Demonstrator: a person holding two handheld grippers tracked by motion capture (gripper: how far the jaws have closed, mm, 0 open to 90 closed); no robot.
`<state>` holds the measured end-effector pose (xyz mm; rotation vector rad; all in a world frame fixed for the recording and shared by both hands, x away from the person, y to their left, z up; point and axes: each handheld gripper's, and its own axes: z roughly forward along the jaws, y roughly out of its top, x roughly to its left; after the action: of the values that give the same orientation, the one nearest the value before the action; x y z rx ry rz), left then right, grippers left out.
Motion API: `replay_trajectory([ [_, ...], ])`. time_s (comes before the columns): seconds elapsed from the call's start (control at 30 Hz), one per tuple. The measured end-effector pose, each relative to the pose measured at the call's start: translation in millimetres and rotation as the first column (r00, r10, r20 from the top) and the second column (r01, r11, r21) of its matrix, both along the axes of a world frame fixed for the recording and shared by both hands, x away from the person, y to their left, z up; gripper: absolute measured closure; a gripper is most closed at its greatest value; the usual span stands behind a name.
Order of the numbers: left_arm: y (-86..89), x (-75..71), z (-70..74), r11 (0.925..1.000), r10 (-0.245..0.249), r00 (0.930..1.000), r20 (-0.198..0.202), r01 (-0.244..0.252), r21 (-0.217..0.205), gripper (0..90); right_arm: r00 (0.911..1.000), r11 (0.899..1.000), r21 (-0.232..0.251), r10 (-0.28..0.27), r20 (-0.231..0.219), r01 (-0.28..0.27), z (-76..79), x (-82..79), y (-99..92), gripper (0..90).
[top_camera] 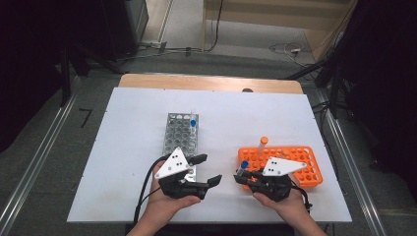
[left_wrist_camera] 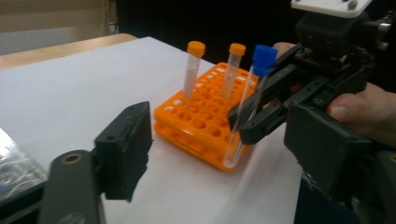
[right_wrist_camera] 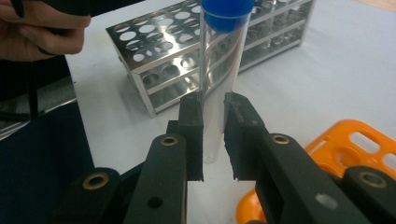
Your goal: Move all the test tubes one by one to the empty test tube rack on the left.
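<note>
My right gripper [top_camera: 242, 178] is shut on a clear tube with a blue cap [top_camera: 242, 167], held nearly upright just off the near left corner of the orange rack [top_camera: 307, 172]. In the right gripper view its pads [right_wrist_camera: 192, 126] clamp the tube [right_wrist_camera: 219, 60] at mid-length. My left gripper [top_camera: 208, 170] stands open and holds nothing, between the steel rack [top_camera: 173, 135] and the orange rack. In the left gripper view, the left gripper's fingers [left_wrist_camera: 125, 151] frame the held tube [left_wrist_camera: 246, 109]. Two orange-capped tubes [left_wrist_camera: 191, 70] stand in the orange rack [left_wrist_camera: 196, 123].
Another blue-capped tube [top_camera: 193, 123] stands at the far end of the steel rack [right_wrist_camera: 154, 60]. Both racks sit on a white sheet [top_camera: 133, 123] over a wooden table. Floor cables [top_camera: 287, 49] lie beyond the table's far edge.
</note>
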<state>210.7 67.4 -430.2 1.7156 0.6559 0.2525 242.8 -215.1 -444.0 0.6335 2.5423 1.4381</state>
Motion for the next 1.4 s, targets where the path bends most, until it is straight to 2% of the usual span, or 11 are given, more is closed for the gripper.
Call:
replay_trajectory([
  [0.27, -12.9, -0.9, -0.7, 0.9958, -0.091, 0.9958, -0.002, 0.091, -0.011, 47.0, 0.9991, 0.999, 0.000, 0.042, -0.008, -0.042, -0.2, -6.3, 12.8, 75.6],
  [0.5, -20.1, -0.6, -1.3, 0.9913, -0.130, 0.9915, -0.012, 0.130, -0.022, 55.7, 0.9975, 0.998, -0.004, 0.070, -0.013, -0.070, -0.6, -9.8, 19.4, 75.6],
  [0.7, -28.5, 0.4, -2.9, 0.9899, -0.142, 0.9896, -0.026, 0.141, -0.007, 62.5, 0.9952, 0.995, -0.008, 0.096, -0.016, -0.096, -0.7, -13.4, 25.2, 75.6],
  [0.9, -29.3, 1.4, -3.9, 0.9890, -0.148, 0.9885, -0.030, 0.148, 0.005, 72.6, 0.9927, 0.993, -0.008, 0.119, -0.019, -0.120, -0.8, -16.2, 28.6, 75.6],
  [1.03, -29.1, 1.2, -3.9, 0.9889, -0.147, 0.9889, -0.020, 0.148, 0.018, 74.1, 0.9919, 0.992, -0.005, 0.124, -0.028, -0.124, -1.1, -15.6, 28.6, 75.6],
  [1.17, -29.5, 0.3, -3.2, 0.9891, -0.138, 0.9904, 0.002, 0.138, 0.052, 75.9, 0.9911, 0.992, -0.005, 0.126, -0.042, -0.126, -2.3, -14.7, 28.7, 75.5],
  [1.4, -27.1, 0.7, -1.2, 0.9907, -0.128, 0.9917, 0.015, 0.127, 0.049, 76.6, 0.9901, 0.991, 0.007, 0.132, -0.049, -0.131, -1.5, -12.5, 25.0, 72.9],
])
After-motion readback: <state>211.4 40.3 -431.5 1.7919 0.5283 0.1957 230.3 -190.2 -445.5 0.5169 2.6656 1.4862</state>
